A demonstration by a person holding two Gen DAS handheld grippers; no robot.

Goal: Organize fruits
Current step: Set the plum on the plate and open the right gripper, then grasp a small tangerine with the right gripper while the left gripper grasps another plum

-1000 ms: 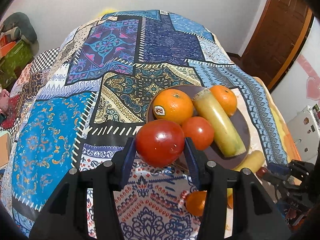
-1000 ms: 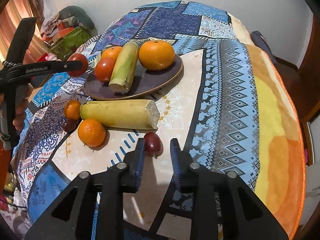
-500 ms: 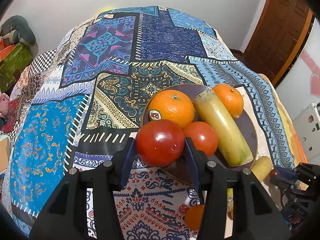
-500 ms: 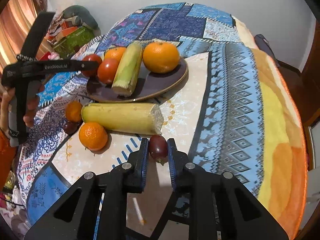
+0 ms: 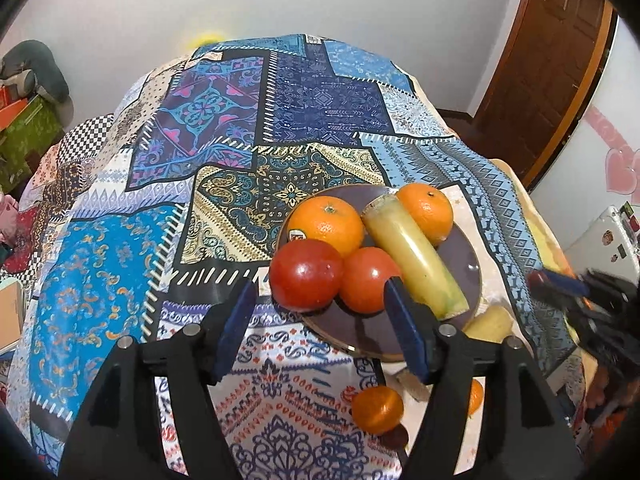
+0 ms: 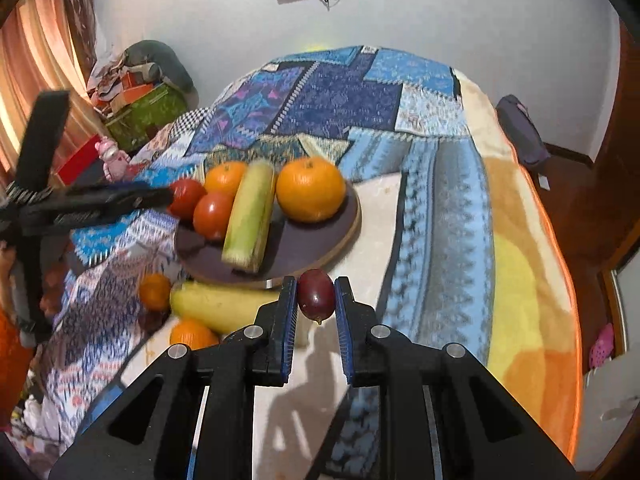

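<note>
A dark round plate [image 5: 464, 256] holds two oranges [image 5: 326, 224], two red tomatoes [image 5: 306, 272] and a yellow-green cane piece [image 5: 412, 256]. My left gripper [image 5: 320, 312] is open, its jaws wide apart just short of the nearer tomato on the plate's rim. My right gripper [image 6: 316, 296] is shut on a small dark red plum [image 6: 316, 294] and holds it above the cloth near the plate [image 6: 312, 248]. It shows blurred in the left wrist view [image 5: 560, 284].
A second long cane piece [image 6: 220, 304] and two small oranges [image 6: 154, 290] lie on the patterned cloth [image 5: 224, 184] beside the plate. Boxes and clutter [image 6: 140, 108] stand at the far left. A wooden door [image 5: 552, 60] is at the right.
My left gripper has opened and let the tomato down on the plate's edge. My right gripper has shut on the plum and lifted it toward the plate.
</note>
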